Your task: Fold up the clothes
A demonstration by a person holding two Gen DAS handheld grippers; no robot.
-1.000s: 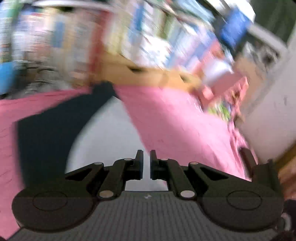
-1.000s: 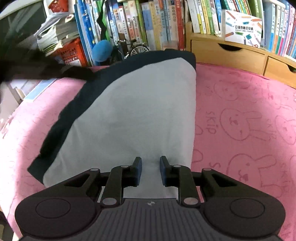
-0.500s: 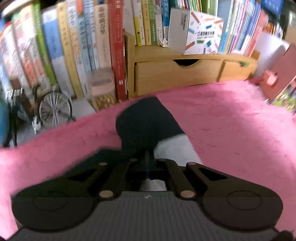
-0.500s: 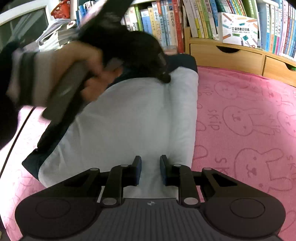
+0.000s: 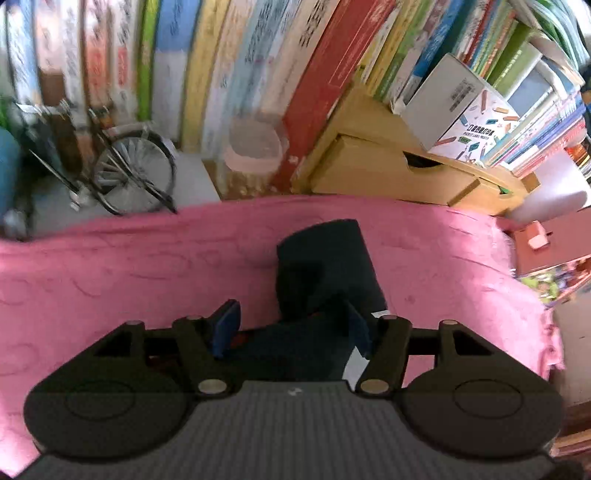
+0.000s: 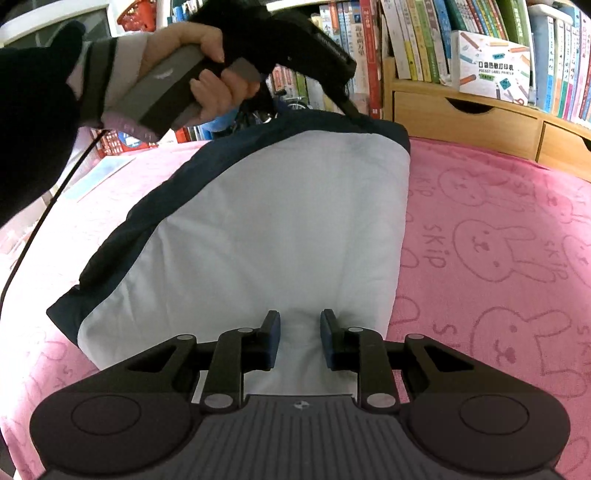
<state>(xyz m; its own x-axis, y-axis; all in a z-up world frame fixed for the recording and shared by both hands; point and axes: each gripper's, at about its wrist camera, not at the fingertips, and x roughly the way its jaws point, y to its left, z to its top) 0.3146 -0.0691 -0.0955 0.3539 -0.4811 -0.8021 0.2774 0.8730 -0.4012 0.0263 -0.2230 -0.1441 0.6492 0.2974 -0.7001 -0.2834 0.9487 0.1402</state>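
**Left claw lets go of the dark sleeve at the far end of the shirt**

A white and navy shirt (image 6: 280, 229) lies folded lengthwise on a pink blanket (image 6: 498, 236) printed with rabbits and the word "skip". Its white body runs from the near edge toward a row of books (image 6: 417, 33) and a wooden drawer unit (image 6: 465, 114) at the back, with a navy strip along its left side and across its far end.

At that far end the left gripper (image 5: 291, 325) points steeply down over a dark navy sleeve (image 5: 328, 266) that lies flat on the blanket. Its jaws are opening: the two blue pads stand wide apart, with dark cloth between them but neither pad pressing on it, so the sleeve is released. From the right wrist view, a hand (image 6: 199, 66) in a dark sleeve with a striped cuff holds this tool's grey handle, and the tip meets the navy edge of the shirt.

The right gripper (image 6: 299, 339) sits low at the near end, over the white cloth. Its pads are a narrow gap apart with the fabric rising between them; whether they pinch it cannot be told.

A small model bicycle (image 5: 125, 162) and a clear jar (image 5: 255, 147) stand before the books.
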